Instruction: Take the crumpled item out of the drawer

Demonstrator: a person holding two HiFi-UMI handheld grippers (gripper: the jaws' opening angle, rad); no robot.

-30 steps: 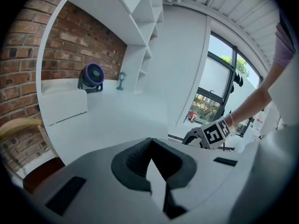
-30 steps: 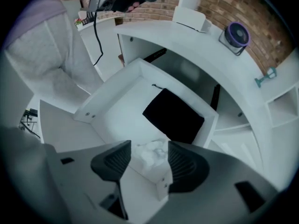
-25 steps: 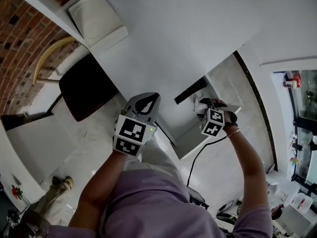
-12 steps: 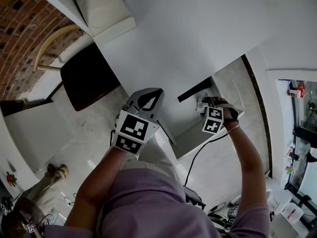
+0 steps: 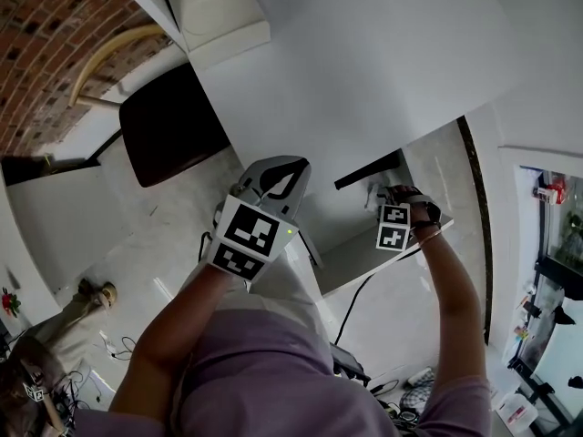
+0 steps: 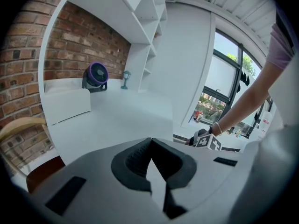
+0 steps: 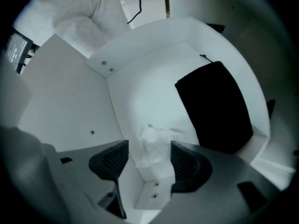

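Note:
The crumpled item, a wad of white paper [image 7: 154, 146], lies in a corner of the open white drawer [image 7: 140, 73]. My right gripper [image 7: 149, 149] points steeply down into that corner. Its jaws have just been opening and now stand wide, one pad on each side of the wad without pressing on it. In the head view its marker cube [image 5: 393, 228] hangs over the drawer [image 5: 351, 260] at the desk's edge, and the fingertips are hidden below it. My left gripper [image 6: 152, 141] is held over the desk edge with its tips together and nothing in them; it also shows in the head view as the left gripper [image 5: 282, 173].
A flat black thing [image 7: 215, 106] lies in the drawer beside the wad. The white desk top [image 5: 364, 62] carries a white box [image 5: 214, 12] and a small fan [image 6: 96, 76]. A dark chair seat [image 5: 173, 135] stands left of the desk. A cable [image 5: 360, 294] hangs below the drawer.
My right gripper has sunk lower into the drawer and rolled a little. The left gripper has kept its place; the head view has shifted slightly.

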